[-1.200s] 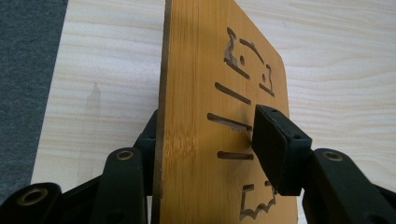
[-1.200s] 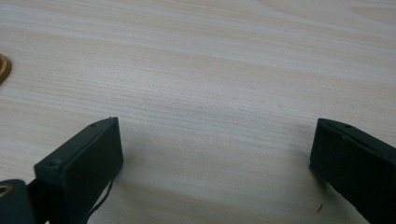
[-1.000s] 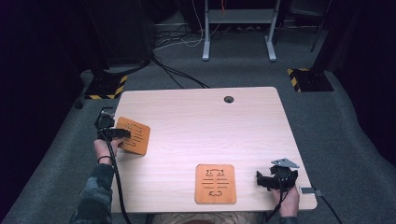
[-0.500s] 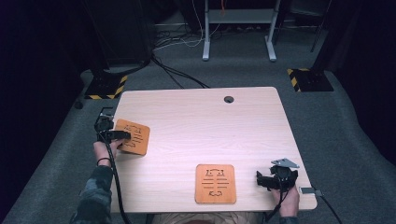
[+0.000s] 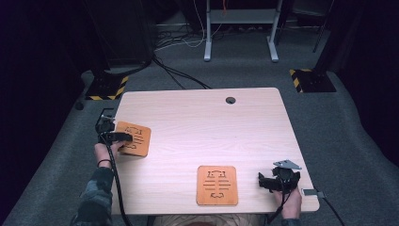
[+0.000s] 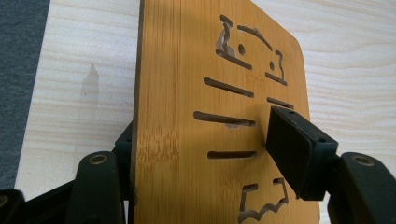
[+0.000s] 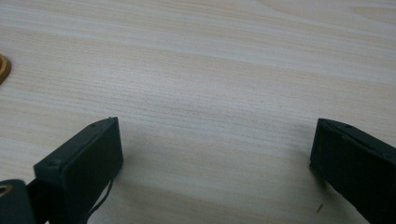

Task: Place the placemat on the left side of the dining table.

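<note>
An orange wooden coaster [image 5: 134, 139] with cut-out slots lies at the table's left edge. My left gripper [image 5: 123, 137] reaches onto its left side. In the left gripper view the coaster [image 6: 187, 93] stands between the jaws, one pad [image 6: 292, 149] just off its face and the other jaw behind its edge. The jaws have just been opening and do not press on it. A second such coaster [image 5: 217, 184] lies flat near the front edge. To its right my right gripper [image 5: 264, 181] rests open on the table, with bare wood between its pads [image 7: 84, 163].
The light wooden table [image 5: 202, 117] has a cable hole [image 5: 230, 100] near its far edge. A corner of the front coaster [image 7: 3, 68] shows at the left of the right gripper view. Grey floor, cables and desk legs [image 5: 207, 33] lie beyond.
The left coaster has shifted very slightly to the left with the left gripper. The right hand and the front coaster have not moved.
</note>
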### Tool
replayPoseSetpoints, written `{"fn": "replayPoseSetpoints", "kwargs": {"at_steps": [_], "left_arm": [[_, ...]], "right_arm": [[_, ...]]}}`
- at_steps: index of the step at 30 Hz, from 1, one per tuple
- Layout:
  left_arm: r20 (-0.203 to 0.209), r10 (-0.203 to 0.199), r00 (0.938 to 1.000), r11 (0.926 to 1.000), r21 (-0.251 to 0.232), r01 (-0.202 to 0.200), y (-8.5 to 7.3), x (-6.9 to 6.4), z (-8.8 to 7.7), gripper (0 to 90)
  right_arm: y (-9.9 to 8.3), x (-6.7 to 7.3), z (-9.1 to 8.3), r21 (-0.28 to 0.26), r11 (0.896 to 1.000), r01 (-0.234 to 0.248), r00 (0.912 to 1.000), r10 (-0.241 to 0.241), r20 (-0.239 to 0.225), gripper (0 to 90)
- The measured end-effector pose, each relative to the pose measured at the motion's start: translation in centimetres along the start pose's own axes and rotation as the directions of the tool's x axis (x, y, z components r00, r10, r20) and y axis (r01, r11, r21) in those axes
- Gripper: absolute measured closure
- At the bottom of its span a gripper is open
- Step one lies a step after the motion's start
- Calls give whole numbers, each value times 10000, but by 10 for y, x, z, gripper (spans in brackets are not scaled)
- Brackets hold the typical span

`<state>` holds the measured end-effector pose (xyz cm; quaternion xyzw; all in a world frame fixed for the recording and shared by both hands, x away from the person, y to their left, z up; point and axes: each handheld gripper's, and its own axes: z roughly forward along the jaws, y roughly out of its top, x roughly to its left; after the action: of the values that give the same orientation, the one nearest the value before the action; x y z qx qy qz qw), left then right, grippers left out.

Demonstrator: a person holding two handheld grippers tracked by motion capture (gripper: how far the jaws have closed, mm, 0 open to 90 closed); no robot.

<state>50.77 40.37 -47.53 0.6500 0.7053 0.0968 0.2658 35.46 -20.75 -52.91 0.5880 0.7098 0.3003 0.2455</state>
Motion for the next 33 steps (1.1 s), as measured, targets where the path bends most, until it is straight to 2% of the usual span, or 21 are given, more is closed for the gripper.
{"fn": "replayPoseSetpoints", "kwargs": {"at_steps": [6,7,17,26,28,29,33], "left_arm": [[100,-6,9999,10000,98,5,0,2,2,354],[137,-106,9998,9999,32,105,-1,2,3,350],[586,-161,9982,9998,154,152,-1,3,10,336],[633,7,9980,9998,179,-18,0,3,13,319],[594,-126,9982,9997,201,114,-1,2,13,312],[611,-35,9981,9997,244,20,-1,3,14,307],[612,-108,9981,9997,224,95,0,2,15,293]], "right_arm": [[0,0,0,-1,10000,1,10000,-1,1,16],[0,0,0,2,10000,-1,10000,1,-1,16],[0,0,0,6,10000,1,10000,-1,-2,15],[0,0,0,10,10000,9,10000,-9,-9,14],[0,0,0,8,10000,12,10000,-12,-8,14],[0,0,0,9,10000,10,10000,-10,-7,14],[0,0,0,10,10000,4,10000,-4,2,14]]}}
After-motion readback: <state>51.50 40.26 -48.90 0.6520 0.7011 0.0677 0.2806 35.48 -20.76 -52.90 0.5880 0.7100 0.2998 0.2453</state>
